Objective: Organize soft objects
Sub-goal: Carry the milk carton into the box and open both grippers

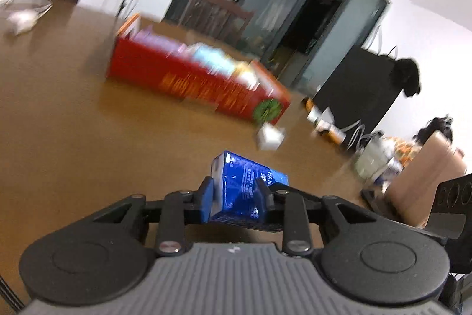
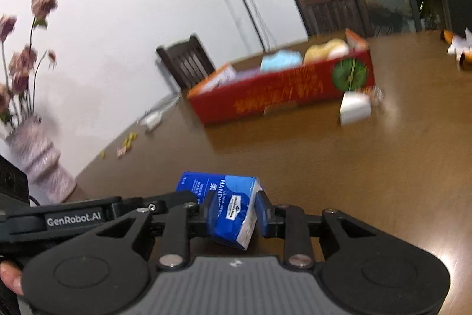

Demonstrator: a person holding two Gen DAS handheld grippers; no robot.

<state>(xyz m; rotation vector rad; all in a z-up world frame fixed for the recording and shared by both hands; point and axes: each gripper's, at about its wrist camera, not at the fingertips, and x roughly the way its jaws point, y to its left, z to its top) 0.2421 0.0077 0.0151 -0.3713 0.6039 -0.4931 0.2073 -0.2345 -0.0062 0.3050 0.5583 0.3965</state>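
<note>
Blue tissue pack (image 1: 244,188) pinched by both tools (image 1: 236,194) (image 2: 233,211); red box (image 1: 194,78) contents blurred.

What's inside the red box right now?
The red box holds a light blue pack, a yellowish soft item and something pale at its left end. Its front wall hides anything lower; blur prevents naming them.

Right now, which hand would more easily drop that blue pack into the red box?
Probably right. Both are shut on the pack, but the right gripper faces the box across bare table; from the left gripper, a white block sits in the way.
</note>
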